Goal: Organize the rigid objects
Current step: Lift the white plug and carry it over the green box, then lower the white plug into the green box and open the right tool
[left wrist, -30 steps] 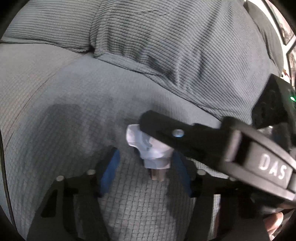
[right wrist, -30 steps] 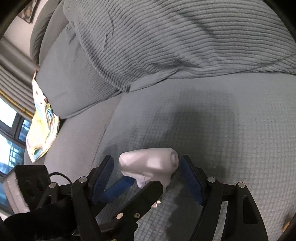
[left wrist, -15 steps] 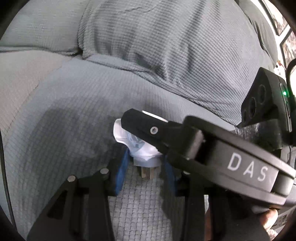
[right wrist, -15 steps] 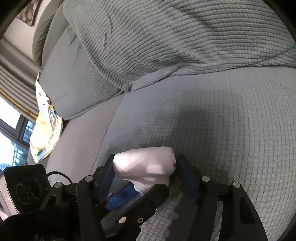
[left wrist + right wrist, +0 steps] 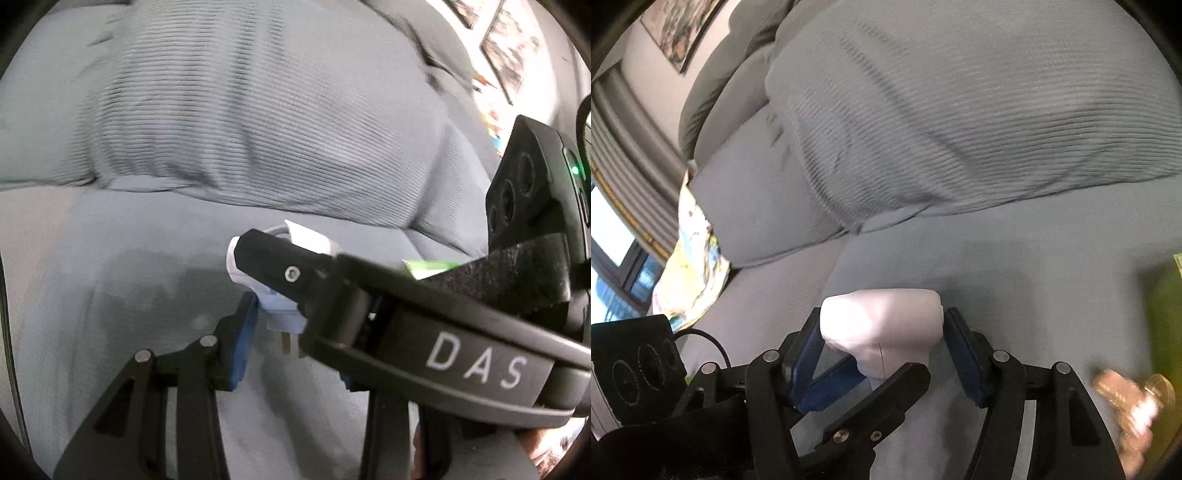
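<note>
white plug adapter (image 5: 882, 321): held above the grey sofa seat (image 5: 1015, 266); its broad body spans the gap between the right gripper's blue pads; its narrower lower part, with metal prongs (image 5: 286, 341) pointing down, sits at the left gripper's pads
right gripper (image 5: 882, 343): clenched on the adapter's body; left pad (image 5: 805, 350) and right pad (image 5: 962, 354) both pressed to its sides
left gripper (image 5: 291, 332): clasped on the adapter's lower part; its left blue pad (image 5: 243, 339) touches the adapter; the right pad is mostly hidden behind the other gripper's black frame (image 5: 406, 317), marked "das", which crosses the view from the right
sofa back cushion (image 5: 258, 110): ribbed grey, behind the seat; blurred
green box (image 5: 1167, 332): at the right edge of the right wrist view, on the seat; blurred
gold-coloured object (image 5: 1126, 398): just beside the green box; too blurred to name
patterned cloth (image 5: 690, 273): at the far left of the sofa, near the window (image 5: 609, 236)
</note>
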Motion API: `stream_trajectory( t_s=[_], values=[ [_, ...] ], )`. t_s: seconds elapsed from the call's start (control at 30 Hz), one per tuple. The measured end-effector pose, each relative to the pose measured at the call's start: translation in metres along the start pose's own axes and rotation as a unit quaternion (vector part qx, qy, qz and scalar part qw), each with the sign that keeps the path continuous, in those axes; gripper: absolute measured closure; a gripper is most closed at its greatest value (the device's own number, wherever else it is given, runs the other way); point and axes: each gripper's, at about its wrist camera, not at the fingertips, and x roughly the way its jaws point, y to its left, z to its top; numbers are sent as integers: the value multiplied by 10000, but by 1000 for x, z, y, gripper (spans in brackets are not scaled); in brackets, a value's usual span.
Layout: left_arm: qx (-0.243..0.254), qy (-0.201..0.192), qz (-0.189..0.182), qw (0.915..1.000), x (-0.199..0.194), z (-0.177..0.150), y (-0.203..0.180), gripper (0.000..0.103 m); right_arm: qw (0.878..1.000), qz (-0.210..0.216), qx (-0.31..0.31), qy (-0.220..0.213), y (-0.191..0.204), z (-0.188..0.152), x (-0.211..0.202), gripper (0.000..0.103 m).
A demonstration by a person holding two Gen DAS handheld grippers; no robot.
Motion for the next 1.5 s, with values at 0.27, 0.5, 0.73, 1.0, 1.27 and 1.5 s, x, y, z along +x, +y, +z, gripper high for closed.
stream_trajectory(
  t_s=[0.27, 0.5, 0.73, 1.0, 1.27, 1.5],
  values=[
    [757, 127, -766, 9941, 4, -20, -70, 68, 9941, -573, 596, -703, -33, -28, -79, 36],
    [1292, 22, -1251, 9837, 6, -28, -118, 67, 9815, -987, 928, -1352, -53, -53, -141, 36],
    [1609, -94, -1592, 9740, 4, -35, -156, 67, 9667, -1097, 1356, -1871, -71, -71, -191, 36],
    [1567, 38, -2166, 9636, 11, -51, -196, 67, 9521, -1556, 1562, -2118, -88, -88, -233, 36],
    [1779, 223, -2309, 9563, 24, -62, -221, 67, 9416, -1736, 1886, -2183, -114, -100, -254, 36],
    [1695, 458, -2366, 9556, 38, -72, -227, 67, 9362, -1829, 2169, -2074, -137, -105, -256, 36]
  ],
)
